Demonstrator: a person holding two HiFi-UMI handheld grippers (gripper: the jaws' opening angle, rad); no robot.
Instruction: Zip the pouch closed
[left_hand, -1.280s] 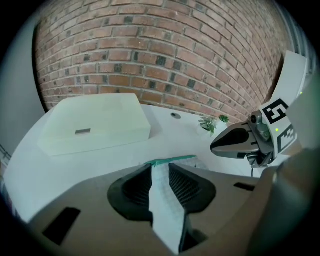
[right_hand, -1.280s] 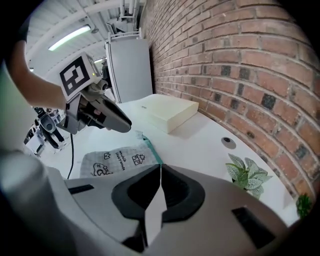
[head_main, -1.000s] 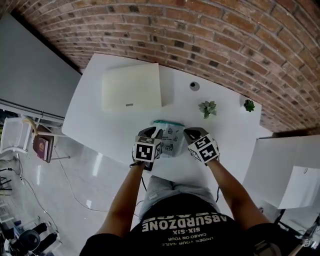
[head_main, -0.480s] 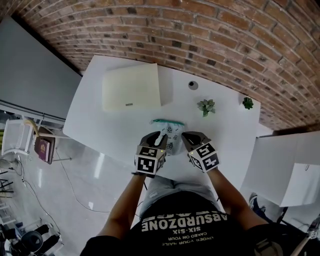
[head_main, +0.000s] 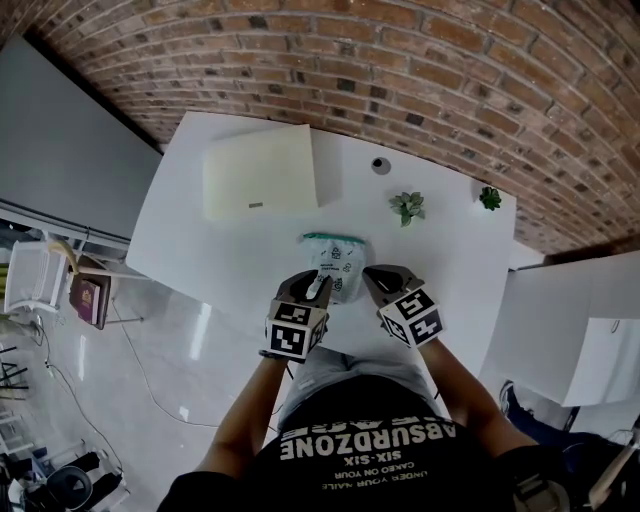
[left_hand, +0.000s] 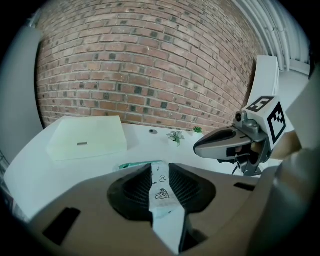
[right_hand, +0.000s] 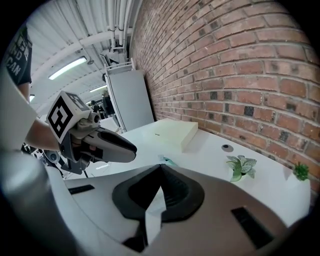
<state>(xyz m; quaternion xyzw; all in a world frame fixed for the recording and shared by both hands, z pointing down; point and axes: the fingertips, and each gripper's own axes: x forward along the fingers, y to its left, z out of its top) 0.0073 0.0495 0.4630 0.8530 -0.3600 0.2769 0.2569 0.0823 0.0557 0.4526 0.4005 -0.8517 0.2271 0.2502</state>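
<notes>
The pouch (head_main: 337, 262) lies flat on the white table (head_main: 200, 235); it is pale with small cartoon prints and a teal zipper along its far edge. My left gripper (head_main: 319, 284) hovers over its near left corner, jaws open with nothing in them. Through that gap in the left gripper view (left_hand: 160, 170) I see the pouch (left_hand: 160, 190) below. My right gripper (head_main: 373, 274) hangs just right of the pouch, shut and empty. In the right gripper view (right_hand: 161, 168) its jaws meet at the tip; only a teal scrap of the pouch (right_hand: 169, 161) shows past them.
A flat cream box (head_main: 260, 175) lies at the table's far left. Two small potted plants (head_main: 407, 207) (head_main: 489, 198) and a round cable grommet (head_main: 380, 165) sit near the brick wall. The table's near edge runs just under the grippers.
Both grippers have drawn back toward the person and risen off the pouch. The pouch stays flat on the table. Neither gripper's jaws have changed.
</notes>
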